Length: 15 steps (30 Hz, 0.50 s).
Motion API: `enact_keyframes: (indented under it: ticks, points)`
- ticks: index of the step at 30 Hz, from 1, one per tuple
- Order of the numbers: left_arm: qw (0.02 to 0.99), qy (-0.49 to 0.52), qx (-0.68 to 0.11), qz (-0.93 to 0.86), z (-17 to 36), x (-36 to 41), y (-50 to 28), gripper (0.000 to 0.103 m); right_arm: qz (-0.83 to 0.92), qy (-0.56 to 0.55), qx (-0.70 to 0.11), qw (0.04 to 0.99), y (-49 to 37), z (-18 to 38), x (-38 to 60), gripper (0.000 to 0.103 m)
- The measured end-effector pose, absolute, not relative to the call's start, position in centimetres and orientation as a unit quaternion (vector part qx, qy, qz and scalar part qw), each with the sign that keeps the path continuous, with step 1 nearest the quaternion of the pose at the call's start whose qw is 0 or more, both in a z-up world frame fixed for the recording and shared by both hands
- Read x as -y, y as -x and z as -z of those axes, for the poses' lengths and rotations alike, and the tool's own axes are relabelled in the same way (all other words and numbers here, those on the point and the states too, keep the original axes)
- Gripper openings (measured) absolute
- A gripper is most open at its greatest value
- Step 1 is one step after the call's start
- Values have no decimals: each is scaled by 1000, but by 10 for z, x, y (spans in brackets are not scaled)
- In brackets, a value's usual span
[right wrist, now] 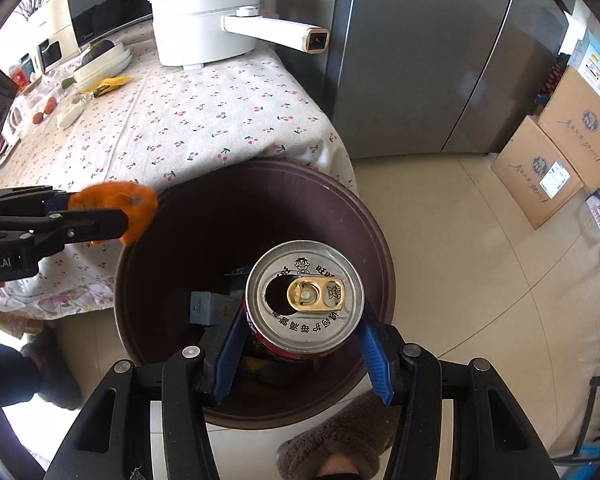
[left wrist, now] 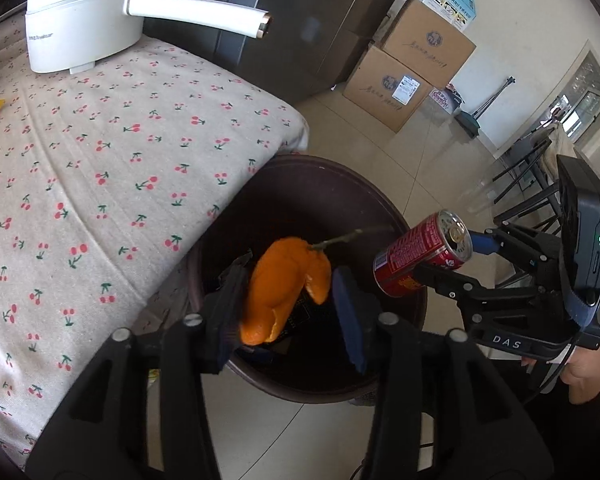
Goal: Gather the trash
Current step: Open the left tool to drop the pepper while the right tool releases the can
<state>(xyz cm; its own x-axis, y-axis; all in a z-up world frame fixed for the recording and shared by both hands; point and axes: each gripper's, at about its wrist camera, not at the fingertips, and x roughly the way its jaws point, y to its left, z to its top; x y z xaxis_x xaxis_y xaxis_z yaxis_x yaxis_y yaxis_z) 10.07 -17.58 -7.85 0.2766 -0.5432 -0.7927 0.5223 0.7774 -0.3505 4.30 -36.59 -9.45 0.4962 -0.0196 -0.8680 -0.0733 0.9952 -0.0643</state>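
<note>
- The step in hand looks like the drop: both pieces of trash hang over the dark round bin [right wrist: 172, 380], which stands on the floor against the corner of the desk [left wrist: 100, 168].
- The left gripper [left wrist: 290, 300] has its fingers [left wrist: 350, 316] spread apart; the orange peel [left wrist: 284, 292] sits between them, leaning on the left-hand finger and clear of the right-hand one, so it seems about to fall.
- From the right wrist view the peel hangs at the bin's near rim, close to the desk edge, not over its middle.
- The right gripper [right wrist: 300, 344] has its fingers clamped on the sides of the red drink can [right wrist: 304, 300], opened top facing away from the fingers, the bin's mouth directly beyond it.
- Next, I judge, the peel must shake free into the bin, perhaps with the left fingers nudged further over the opening, and then the right fingers must part to let the can go.
- Both grippers point steeply downward, side by side above the bin, the right one to the right of the left fingers.
</note>
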Motion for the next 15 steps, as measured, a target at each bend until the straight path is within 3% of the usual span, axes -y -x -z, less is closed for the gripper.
enact_keyframes:
  ticks: [1, 2, 7, 15]
  points:
    - [801, 9, -502, 325, 79, 176, -102, 88, -16, 46, -502, 863, -45, 95, 365, 55]
    - [806, 6, -501, 315, 78, 176, -102, 97, -17, 46, -503, 863, -45, 95, 365, 55]
    - [825, -38, -496, 268, 77, 168, -104, 102, -17, 47, -505, 862, -49, 95, 363, 55]
    - [831, -35, -500, 241, 75, 143, -105, 102, -25, 46, -499, 865, -53, 93, 354, 55]
